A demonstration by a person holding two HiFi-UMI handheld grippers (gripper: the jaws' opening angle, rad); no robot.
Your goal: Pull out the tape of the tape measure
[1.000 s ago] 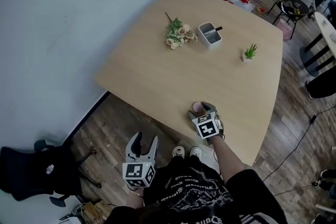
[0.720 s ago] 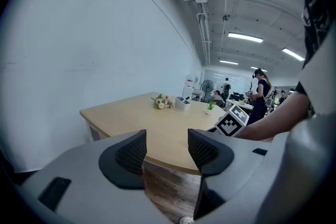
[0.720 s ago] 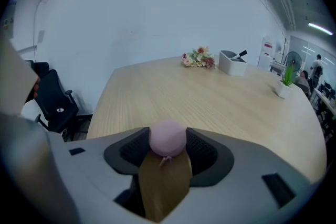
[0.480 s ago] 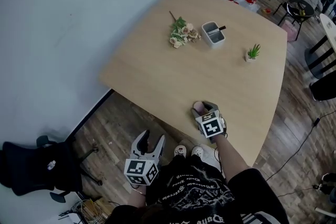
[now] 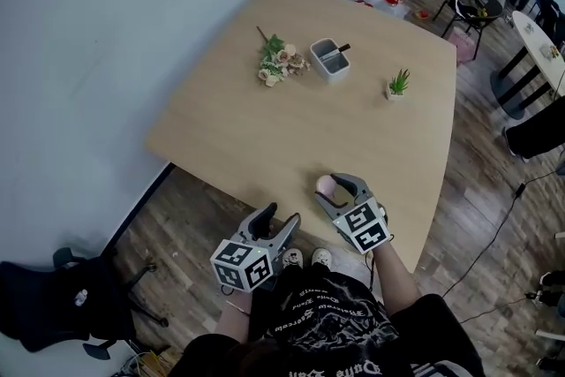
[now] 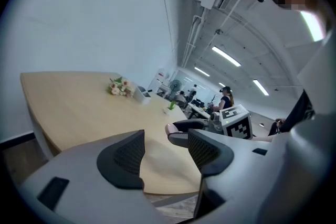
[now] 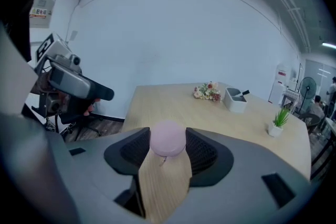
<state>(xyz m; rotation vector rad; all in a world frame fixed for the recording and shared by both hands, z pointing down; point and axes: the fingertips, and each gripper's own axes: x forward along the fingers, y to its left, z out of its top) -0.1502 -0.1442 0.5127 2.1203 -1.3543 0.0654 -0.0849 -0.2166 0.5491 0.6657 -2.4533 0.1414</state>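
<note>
A round pink tape measure (image 7: 168, 139) sits between the pads of my right gripper (image 5: 334, 187), touching both. The jaws have just been closing on it, and it hangs a little above the near edge of the wooden table (image 5: 291, 128). In the head view the tape measure (image 5: 325, 184) shows as a pink spot at the jaw tips. My left gripper (image 5: 278, 218) is open and empty, off the table's near edge and left of the right one. In the left gripper view its jaws (image 6: 165, 147) point toward the tape measure (image 6: 171, 129).
At the far side of the table lie a small bunch of flowers (image 5: 276, 64), a grey pen tray (image 5: 329, 59) and a little potted plant (image 5: 398, 85). A black chair (image 5: 44, 305) stands on the wood floor at the lower left. A wall runs along the table's left.
The right gripper has closed on the pink tape measure and lifted it off the table. The left gripper has swung right and forward, closer to the table edge and the right gripper.
</note>
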